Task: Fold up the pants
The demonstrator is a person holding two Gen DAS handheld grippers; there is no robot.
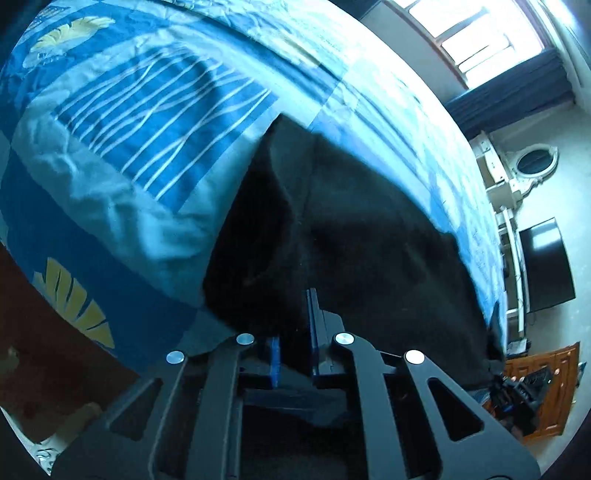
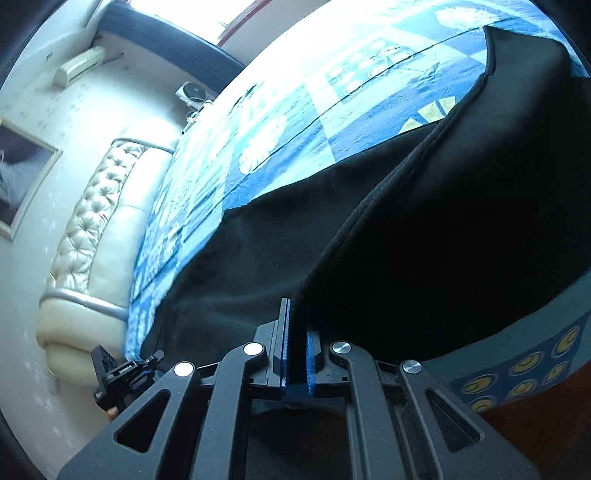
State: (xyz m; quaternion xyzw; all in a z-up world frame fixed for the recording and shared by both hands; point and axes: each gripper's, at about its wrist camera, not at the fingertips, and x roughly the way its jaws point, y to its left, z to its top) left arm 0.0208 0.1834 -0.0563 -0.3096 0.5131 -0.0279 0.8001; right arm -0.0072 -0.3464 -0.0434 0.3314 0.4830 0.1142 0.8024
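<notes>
Pants [image 1: 351, 229], black and soft-looking, are lying spread on the bed over a blue patterned bedspread [image 1: 122, 122], with a lifted layer rising toward both cameras. In the left wrist view the left gripper [image 1: 293, 350] is pinching dark cloth between its blue pads [image 1: 313, 332], the jaws sitting close together with fabric filling the gap; the picture is blurred there, so it is probably an edge of the pants that is being held, though which part is not clear. In the right wrist view the right gripper [image 2: 297, 354] is clamping a hemmed edge of the pants [image 2: 424, 240], the seam running up and away from the narrow slot between its pads [image 2: 312, 354]. A raised fold is hanging above a flatter layer that is resting on the bedspread [image 2: 295, 122]. Beyond the bed, a tufted cream headboard [image 2: 99, 221] is standing against the wall, and a framed picture [image 2: 22, 177] is hanging nearby. A bright window [image 1: 480, 33] and an oval mirror [image 1: 532, 162] are showing past the bed in the left view.
</notes>
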